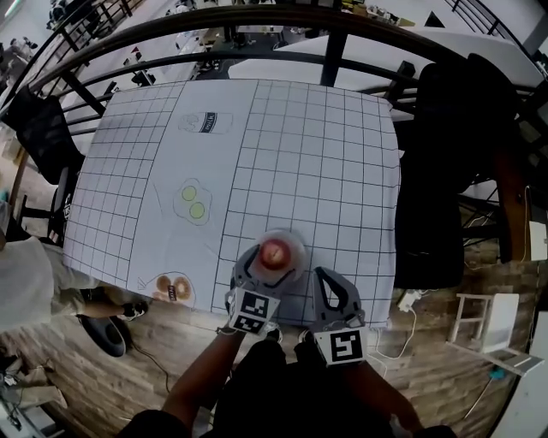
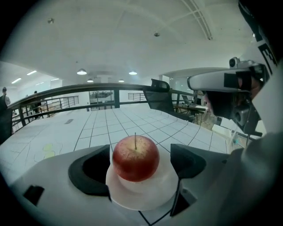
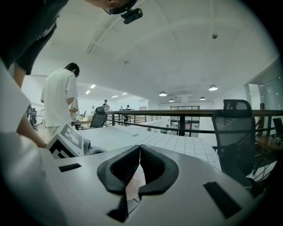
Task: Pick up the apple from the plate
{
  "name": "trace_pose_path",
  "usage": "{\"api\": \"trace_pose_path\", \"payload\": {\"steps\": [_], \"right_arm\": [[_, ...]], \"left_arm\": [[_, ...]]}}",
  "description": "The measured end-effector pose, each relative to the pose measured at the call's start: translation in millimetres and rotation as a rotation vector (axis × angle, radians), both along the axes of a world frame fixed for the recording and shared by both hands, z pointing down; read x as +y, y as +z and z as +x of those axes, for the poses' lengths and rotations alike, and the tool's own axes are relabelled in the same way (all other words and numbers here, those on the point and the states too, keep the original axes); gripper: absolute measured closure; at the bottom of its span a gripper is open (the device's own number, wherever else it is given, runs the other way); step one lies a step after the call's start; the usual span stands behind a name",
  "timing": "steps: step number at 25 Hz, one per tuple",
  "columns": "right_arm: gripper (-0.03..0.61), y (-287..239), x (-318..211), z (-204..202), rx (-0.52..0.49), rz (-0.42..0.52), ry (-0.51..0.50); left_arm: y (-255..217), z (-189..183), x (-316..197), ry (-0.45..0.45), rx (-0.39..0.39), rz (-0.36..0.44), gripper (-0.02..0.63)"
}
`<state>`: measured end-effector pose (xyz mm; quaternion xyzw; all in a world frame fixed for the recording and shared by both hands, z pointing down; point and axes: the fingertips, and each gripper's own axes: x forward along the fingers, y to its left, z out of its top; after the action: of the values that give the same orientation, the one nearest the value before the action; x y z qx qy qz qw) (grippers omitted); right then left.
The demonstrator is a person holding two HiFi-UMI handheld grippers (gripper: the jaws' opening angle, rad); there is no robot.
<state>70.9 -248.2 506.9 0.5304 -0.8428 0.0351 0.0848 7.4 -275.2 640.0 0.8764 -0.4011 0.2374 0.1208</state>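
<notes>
A red apple [image 2: 135,158] with a thin stem sits upright on a small white plate [image 2: 142,196] near the table's front edge. My left gripper [image 2: 139,164] is open, with one black pad [image 2: 90,170] on each side of the apple. Neither pad presses on the fruit. From the head view the apple [image 1: 275,252] and plate [image 1: 296,242] lie just ahead of the left gripper [image 1: 272,259]. My right gripper [image 3: 140,149] is shut with nothing in it. It hovers to the right of the plate, over the table edge [image 1: 325,275].
The white gridded table cover [image 1: 317,162] carries flat prints: a can [image 1: 205,123], green fruit [image 1: 193,202] and a brown item [image 1: 171,288]. A black chair [image 1: 454,154] stands at the right, a dark railing [image 1: 257,26] behind. A person in white [image 3: 59,99] stands at the left.
</notes>
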Motion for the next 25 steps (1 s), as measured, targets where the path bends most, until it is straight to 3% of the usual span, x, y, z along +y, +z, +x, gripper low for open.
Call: {"api": "trace_pose_path", "payload": {"steps": [4, 25], "right_arm": [[0.555, 0, -4, 0, -0.012, 0.002, 0.004], [0.555, 4, -5, 14, 0.001, -0.013, 0.017]], "left_arm": [[12, 3, -4, -0.01, -0.017, -0.039, 0.2], [29, 2, -22, -0.029, -0.068, -0.032, 0.201]]}}
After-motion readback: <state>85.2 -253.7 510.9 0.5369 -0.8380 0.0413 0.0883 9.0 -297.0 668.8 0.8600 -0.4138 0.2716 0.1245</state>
